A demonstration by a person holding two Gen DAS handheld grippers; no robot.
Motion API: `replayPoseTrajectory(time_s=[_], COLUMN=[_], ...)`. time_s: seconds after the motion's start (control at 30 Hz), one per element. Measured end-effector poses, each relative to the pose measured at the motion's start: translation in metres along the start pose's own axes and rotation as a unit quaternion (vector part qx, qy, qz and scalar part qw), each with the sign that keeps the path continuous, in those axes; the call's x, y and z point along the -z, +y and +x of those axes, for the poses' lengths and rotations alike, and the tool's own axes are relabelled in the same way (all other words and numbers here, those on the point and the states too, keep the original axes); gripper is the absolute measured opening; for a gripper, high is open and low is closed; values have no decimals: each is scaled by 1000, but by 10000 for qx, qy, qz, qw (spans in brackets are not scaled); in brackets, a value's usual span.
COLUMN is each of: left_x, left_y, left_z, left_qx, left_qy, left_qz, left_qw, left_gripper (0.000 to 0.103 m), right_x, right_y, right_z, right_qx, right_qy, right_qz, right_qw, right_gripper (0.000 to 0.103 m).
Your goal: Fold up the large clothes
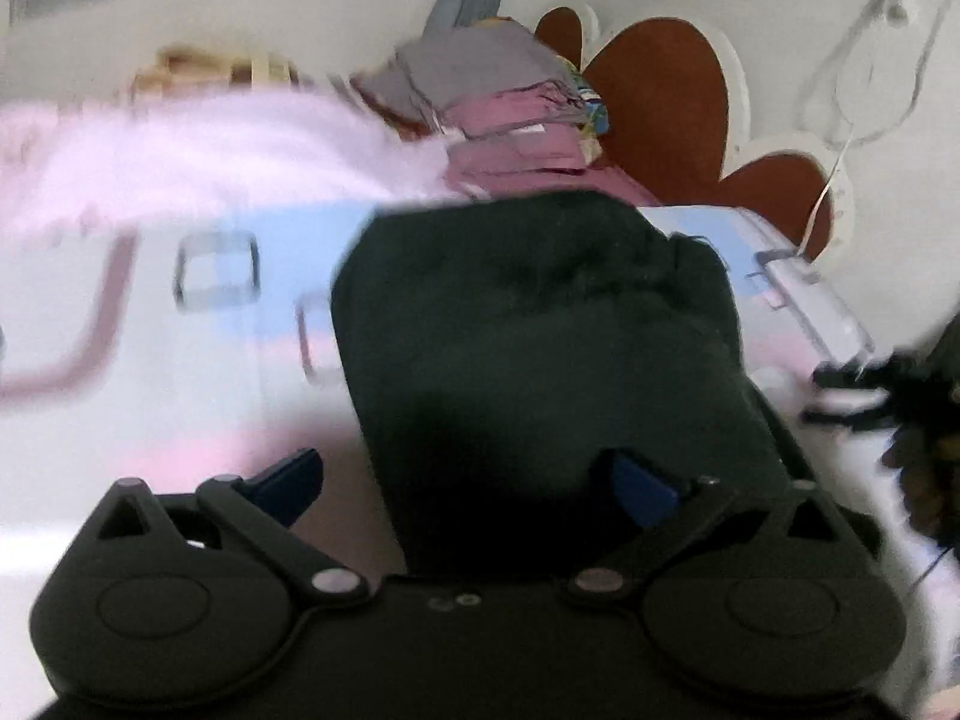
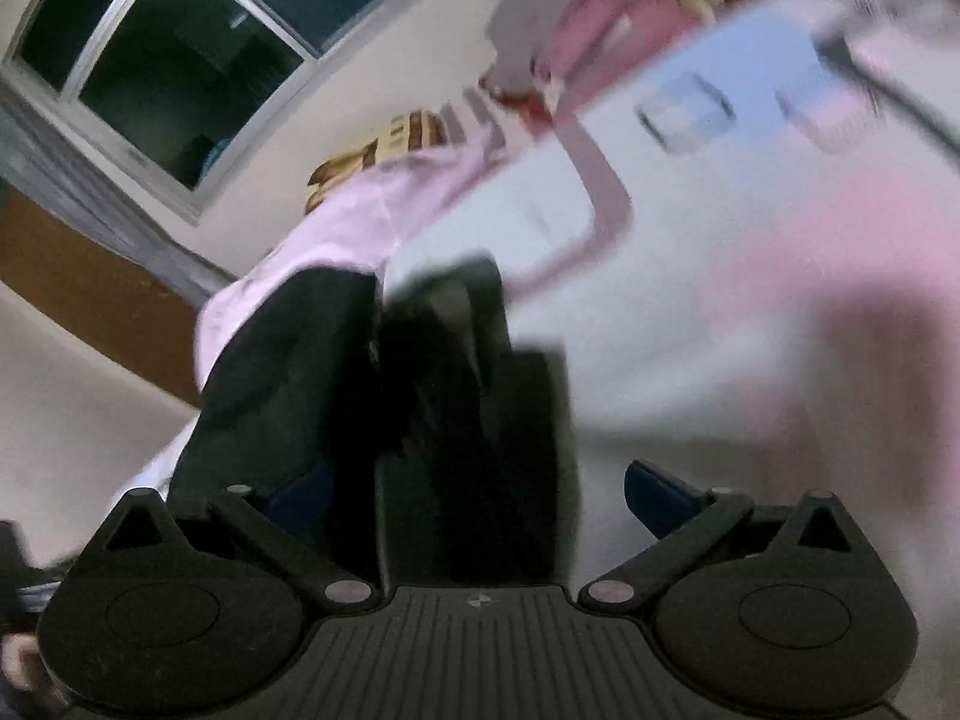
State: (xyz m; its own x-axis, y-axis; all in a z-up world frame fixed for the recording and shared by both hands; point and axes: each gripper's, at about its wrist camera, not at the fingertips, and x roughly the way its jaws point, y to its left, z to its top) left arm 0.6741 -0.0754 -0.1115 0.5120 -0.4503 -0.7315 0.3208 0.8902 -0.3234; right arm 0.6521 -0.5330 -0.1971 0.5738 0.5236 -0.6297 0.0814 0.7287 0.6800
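**Dark garment lies folded on the bed, both grippers spread wide above it**

The dark garment [image 1: 540,330] is a thick, near-black piece, folded into a rough block with a rounded far edge and a creased upper surface. It lies on the bed cover [image 1: 198,372], a pale sheet with blue and pink bands and outlined squares. In the right wrist view the same dark garment [image 2: 420,396] shows as bunched layers with deep folds, blurred by motion.

The left gripper [image 1: 474,486] points down at a slant over the near end of the garment. Its 2 blue-tipped fingers [image 1: 288,486] stand far apart, 1 over the sheet and 1 over the dark cloth, and neither presses on anything. The right gripper [image 2: 480,498] is tilted and rolled, so the room leans in its view. Its jaws also stand at full spread; the dark cloth sits between them, but the pads do not pinch it.

Beyond the garment, a stack of folded clothes [image 1: 510,108] in grey and mauve rests near the brown, lobed headboard [image 1: 660,102]. A pale pink cloth [image 1: 210,144] lies along the far side of the bed. In the right wrist view a dark window [image 2: 168,60] sits on the wall past the bed's edge. Bare sheet lies open to the left of the garment in the left wrist view.
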Motion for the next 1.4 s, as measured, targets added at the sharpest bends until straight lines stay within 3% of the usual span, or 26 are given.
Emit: replayPoseTrajectory(time_s=[0.1, 0.17, 0.23, 0.33, 0.4, 0.47, 0.5, 0.67, 0.73, 0.9, 1.03, 1.23, 1.4], left_x=[5, 4, 5, 7, 8, 9, 9, 19, 26, 29, 31, 29, 38], left_y=[19, 26, 29, 26, 19, 17, 20, 29, 33, 28, 28, 32, 71], left_z=[10, 18, 24, 37, 41, 45, 46, 30, 31, 44, 33, 0, -70], left_qx=[484, 749, 950, 1203, 1150, 1084, 1093, 1332, 1377, 1430, 1566, 1637, 1369], left_qy=[87, 164, 245, 329, 313, 299, 308, 513, 508, 170, 15, -182, -410], left_qz=[-587, -740, -805, -862, -718, -724, -800, -572, -776, -1016, -995, -930, -911], left_qw=[9971, 9943, 9919, 9884, 9903, 9910, 9903, 9881, 9861, 9843, 9826, 9819, 9855], left_gripper=[103, 103, 103, 103, 103, 103, 103, 100, 103, 103, 102, 101, 101], right_x=[6, 6, 7, 11, 16, 21, 20, 20, 18, 19, 24, 33, 67], right_y=[-31, -38, -38, -16, 6, 33, 37, 32, 35, 40, 42, 69, 142], right_z=[16, 21, 31, 54, 79, 98, 105, 111, 116, 125, 120, 121, 141], right_qx=[-347, -633, -1037, -1121, -1322, -1165, -1229, -1501, -1482, -1482, -1683, -1924, -2322], right_qy=[350, 322, 572, 866, 1196, 1233, 1284, 1484, 1484, 1359, 1261, 1170, 1263], right_qz=[554, 628, 714, 252, 52, -372, -294, -525, -569, -546, -519, -534, -757], right_qw=[9972, 9955, 9904, 9896, 9840, 9848, 9836, 9761, 9761, 9780, 9763, 9729, 9615], right_gripper=[103, 103, 103, 103, 103, 103, 103, 101, 102, 103, 96, 94, 93])
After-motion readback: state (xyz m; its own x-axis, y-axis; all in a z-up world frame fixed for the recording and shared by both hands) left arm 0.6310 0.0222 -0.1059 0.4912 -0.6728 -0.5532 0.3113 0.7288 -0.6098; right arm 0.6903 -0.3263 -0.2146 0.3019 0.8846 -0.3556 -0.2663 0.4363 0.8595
